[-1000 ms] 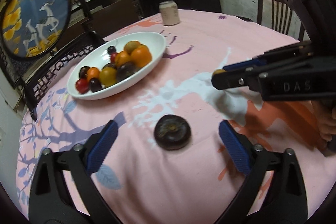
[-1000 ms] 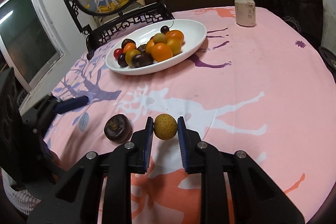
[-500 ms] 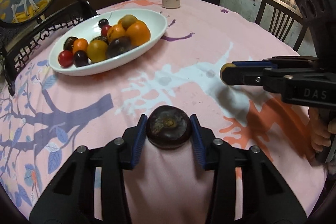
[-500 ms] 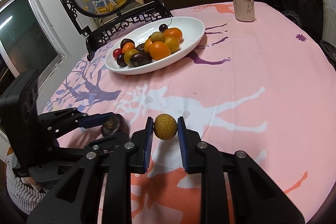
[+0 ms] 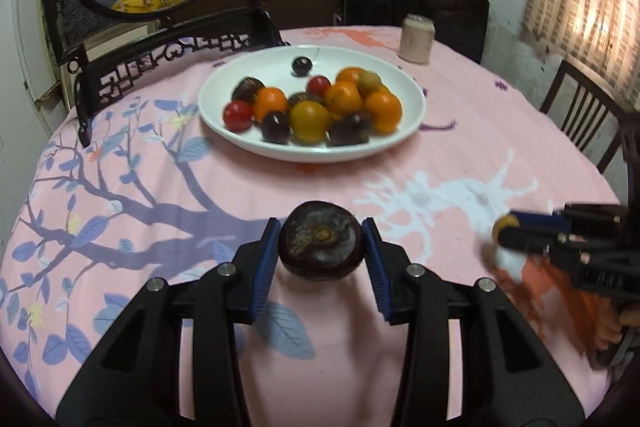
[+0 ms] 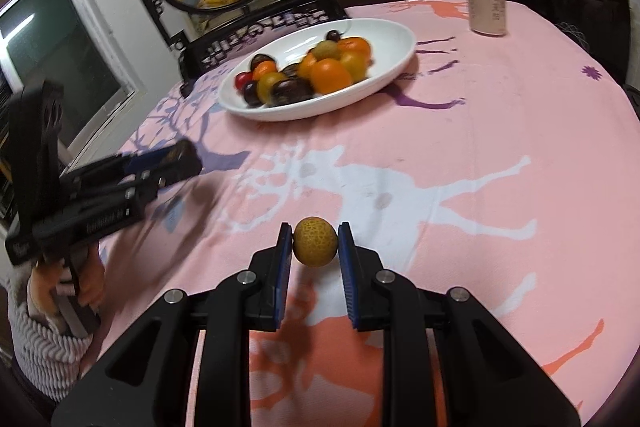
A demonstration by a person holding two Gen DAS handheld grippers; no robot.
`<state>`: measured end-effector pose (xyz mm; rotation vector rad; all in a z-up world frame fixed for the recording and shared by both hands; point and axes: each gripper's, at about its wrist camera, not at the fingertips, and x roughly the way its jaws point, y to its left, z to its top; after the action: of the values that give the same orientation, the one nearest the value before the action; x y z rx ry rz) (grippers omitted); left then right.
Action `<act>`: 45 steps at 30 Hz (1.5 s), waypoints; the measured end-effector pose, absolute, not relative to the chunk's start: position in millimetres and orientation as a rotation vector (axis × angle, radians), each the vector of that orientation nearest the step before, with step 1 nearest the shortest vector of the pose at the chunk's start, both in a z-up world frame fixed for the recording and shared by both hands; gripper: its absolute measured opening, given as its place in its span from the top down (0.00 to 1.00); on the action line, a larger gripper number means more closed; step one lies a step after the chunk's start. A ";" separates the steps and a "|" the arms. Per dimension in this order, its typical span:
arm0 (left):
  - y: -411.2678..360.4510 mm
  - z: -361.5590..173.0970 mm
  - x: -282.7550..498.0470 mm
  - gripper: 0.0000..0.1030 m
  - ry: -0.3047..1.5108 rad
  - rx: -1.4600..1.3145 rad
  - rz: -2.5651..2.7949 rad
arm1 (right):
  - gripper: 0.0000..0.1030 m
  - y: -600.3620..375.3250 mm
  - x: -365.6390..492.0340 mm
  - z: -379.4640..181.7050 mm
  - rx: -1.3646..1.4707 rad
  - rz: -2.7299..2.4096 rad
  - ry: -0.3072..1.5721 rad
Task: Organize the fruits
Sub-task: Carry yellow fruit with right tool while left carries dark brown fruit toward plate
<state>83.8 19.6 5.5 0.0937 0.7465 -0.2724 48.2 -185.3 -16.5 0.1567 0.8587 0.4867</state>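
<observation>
Left gripper (image 5: 321, 242): jaws just closed, pinching the dark round fruit (image 5: 321, 245).
Right gripper (image 6: 314, 242): jaws pinching the small yellow fruit (image 6: 315, 241).
Can (image 6: 487, 6): writing too blurry to read.

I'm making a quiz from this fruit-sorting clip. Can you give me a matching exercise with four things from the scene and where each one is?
Things:
1. dark fruit
2. small yellow fruit
3. can
4. oranges

Places:
A. in the white bowl
B. clamped in the right gripper
C. standing on the pink tablecloth beyond the bowl
D. clamped in the left gripper

Pairs: 1-D, 2-B, 3-C, 4-A
</observation>
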 end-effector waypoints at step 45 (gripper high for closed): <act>33.2 24.7 101.5 0.46 0.703 0.113 -0.272 | 0.77 -199.0 79.3 23.2 0.178 0.548 0.823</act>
<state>101.5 33.2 24.7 0.1125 0.7034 -0.2721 79.3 -199.0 23.2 0.1778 0.8234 0.5475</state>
